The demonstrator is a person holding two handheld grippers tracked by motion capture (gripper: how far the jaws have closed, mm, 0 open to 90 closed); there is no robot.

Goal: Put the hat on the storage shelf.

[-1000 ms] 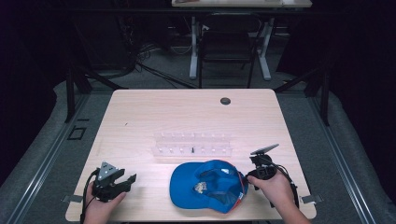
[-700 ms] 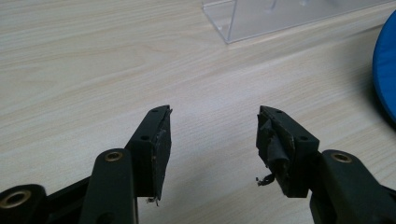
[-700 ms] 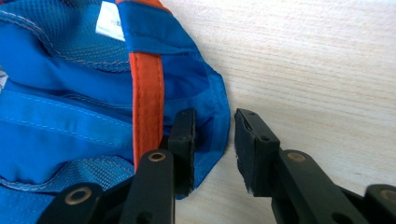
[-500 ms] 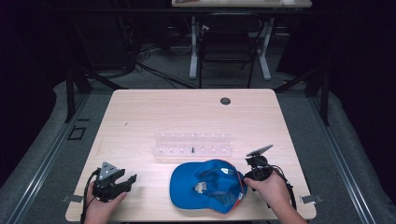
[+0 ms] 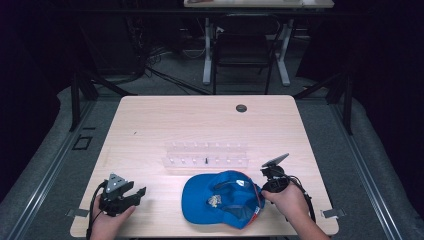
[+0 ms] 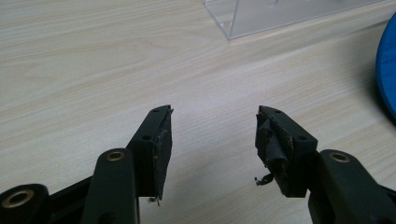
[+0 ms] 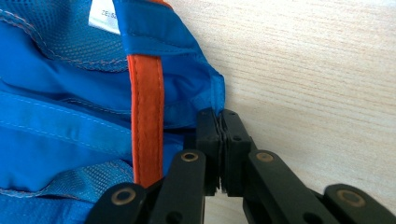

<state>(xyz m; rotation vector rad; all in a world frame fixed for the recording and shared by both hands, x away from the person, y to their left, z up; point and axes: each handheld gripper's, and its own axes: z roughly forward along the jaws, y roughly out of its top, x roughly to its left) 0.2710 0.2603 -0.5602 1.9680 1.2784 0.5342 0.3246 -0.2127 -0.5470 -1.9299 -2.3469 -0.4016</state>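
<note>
Item: blue cap point(image 5: 222, 199), lying upside down at the near edge of the counter point(image 5: 150, 125), just near of a clear plastic rack point(image 5: 206, 155). Right claw point(image 7: 219, 122): jaws having just been closing, now pinched on the cap's right-hand rim, with only a thin fold of fabric between the pads. Left claw point(image 6: 212, 135): open, empty, resting over bare wood at the near left, well apart from the cap. Risks, as judged: the shallow bite may slip off the hem when pulled; the limp crown may sag or drag; a swing towards the far side could knock the rack.
</note>
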